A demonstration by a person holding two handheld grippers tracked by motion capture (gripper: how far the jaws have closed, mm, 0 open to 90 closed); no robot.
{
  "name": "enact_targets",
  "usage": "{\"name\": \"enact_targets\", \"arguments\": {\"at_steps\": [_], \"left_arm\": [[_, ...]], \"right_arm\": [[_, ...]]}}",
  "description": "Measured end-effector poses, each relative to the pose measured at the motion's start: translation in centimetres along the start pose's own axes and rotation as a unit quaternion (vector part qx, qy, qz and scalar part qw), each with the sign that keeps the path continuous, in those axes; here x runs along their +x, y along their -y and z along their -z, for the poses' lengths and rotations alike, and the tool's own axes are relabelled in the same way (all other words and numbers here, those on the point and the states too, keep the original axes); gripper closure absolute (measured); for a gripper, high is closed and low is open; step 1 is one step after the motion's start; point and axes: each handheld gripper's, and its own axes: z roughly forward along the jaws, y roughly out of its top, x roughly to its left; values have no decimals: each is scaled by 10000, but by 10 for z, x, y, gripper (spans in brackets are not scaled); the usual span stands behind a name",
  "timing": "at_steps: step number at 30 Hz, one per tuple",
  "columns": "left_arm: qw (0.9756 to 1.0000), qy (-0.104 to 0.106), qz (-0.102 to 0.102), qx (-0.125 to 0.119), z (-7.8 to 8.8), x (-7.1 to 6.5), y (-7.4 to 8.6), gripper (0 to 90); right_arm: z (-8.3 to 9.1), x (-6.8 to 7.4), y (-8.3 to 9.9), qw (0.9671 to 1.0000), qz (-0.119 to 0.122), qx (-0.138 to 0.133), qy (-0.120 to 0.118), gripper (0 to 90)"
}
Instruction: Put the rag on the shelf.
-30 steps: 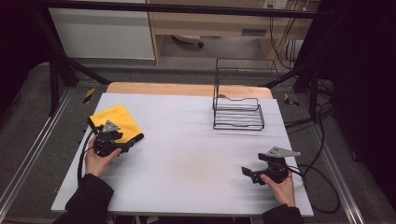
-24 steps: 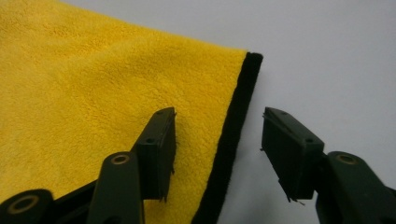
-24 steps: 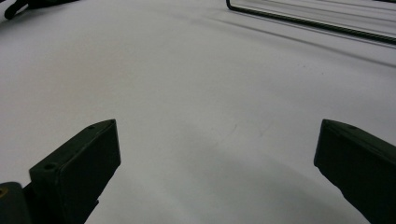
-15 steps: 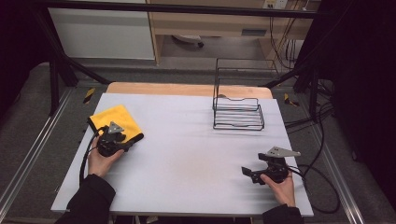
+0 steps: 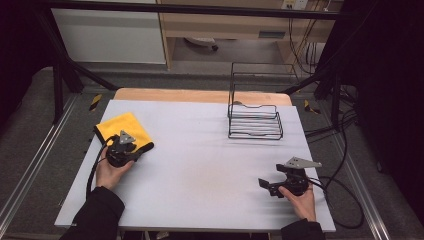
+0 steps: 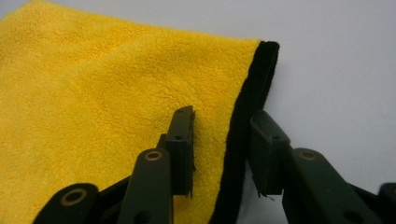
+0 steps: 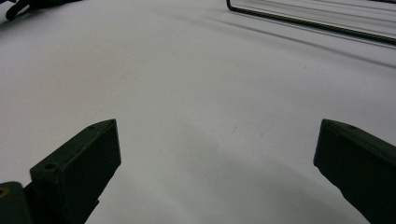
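Now my left gripper (image 6: 222, 144) closes around the yellow cloth (image 6: 102, 107).
Its jaws have just been narrowing over the black hem, not yet pressing; my right gripper (image 7: 215, 172) rests wide open, near right.

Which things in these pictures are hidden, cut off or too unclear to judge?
- Yellow cloth: left gripper view, frame edges cut off its left and bottom parts.
- Left gripper, jaws just been closing astride the cloth's black hem: pad contact unclear.
- Wire rack: right gripper view, top edge cuts off all but its base wire.
- Right gripper: high view, jaws too small.
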Motion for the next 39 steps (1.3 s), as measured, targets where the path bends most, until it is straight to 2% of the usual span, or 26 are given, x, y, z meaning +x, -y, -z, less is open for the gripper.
{"name": "enact_targets", "arguments": {"at_steps": [7,13,20,24,31,39], "left_arm": [[9997,85,243,-57,0,4,-1,788],[9982,229,540,-140,2,8,0,811],[9977,176,551,-351,18,7,-5,824],[9971,254,584,-420,29,6,-6,824],[9959,496,594,-474,40,-6,-8,823],[9937,800,593,-507,41,-32,-16,823]], "right_arm": [[0,0,0,10000,16,28,-28,16],[-1,0,0,10000,18,45,-66,17],[-1,0,0,10000,17,42,-76,17],[-1,1,0,9999,2,55,-88,17],[-1,1,0,9999,0,54,-106,19],[-2,3,0,9999,21,75,-120,20]]}}
